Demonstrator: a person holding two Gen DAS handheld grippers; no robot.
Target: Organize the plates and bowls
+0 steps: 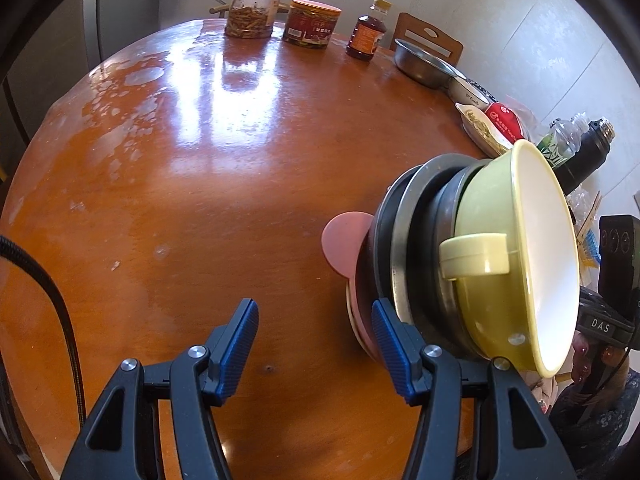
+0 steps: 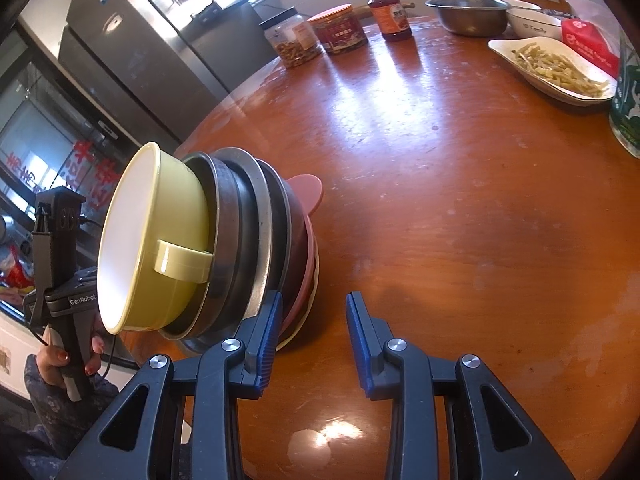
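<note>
A nested stack of bowls and plates [image 1: 460,264] sits tilted between the two grippers above the round wooden table [image 1: 208,184]; its top piece is a yellow-green bowl [image 1: 492,292] with a white inside and a pale lug handle, and below that come dark metal bowls with steel rims, then a pink plate [image 1: 344,240] with a rounded ear, and a cream plate at the very bottom; the stack's mouth leans toward the table's near edge; the left gripper [image 1: 316,344] has its blue-padded jaws spread apart with bare tabletop between them, and its right pad lies against the underside of the stack; the right gripper [image 2: 314,338] mirrors this, jaws parted over bare wood, its left pad pressed to the bottom plates; so neither tool clamps anything, and the pile seems propped between the outer faces of the two inner fingers, though whether it also rests on the table cannot be told; at the far rim stand a clear jar of snacks [image 1: 253,8], a red-lidded jar [image 1: 312,23] and a sauce bottle [image 1: 367,31]; to the right along the edge sit a steel bowl [image 2: 466,14], a white bowl [image 2: 536,24] and an oblong dish of shredded vegetables [image 2: 554,68]; a hand [image 2: 66,360] grips the handle of the left tool.
</note>
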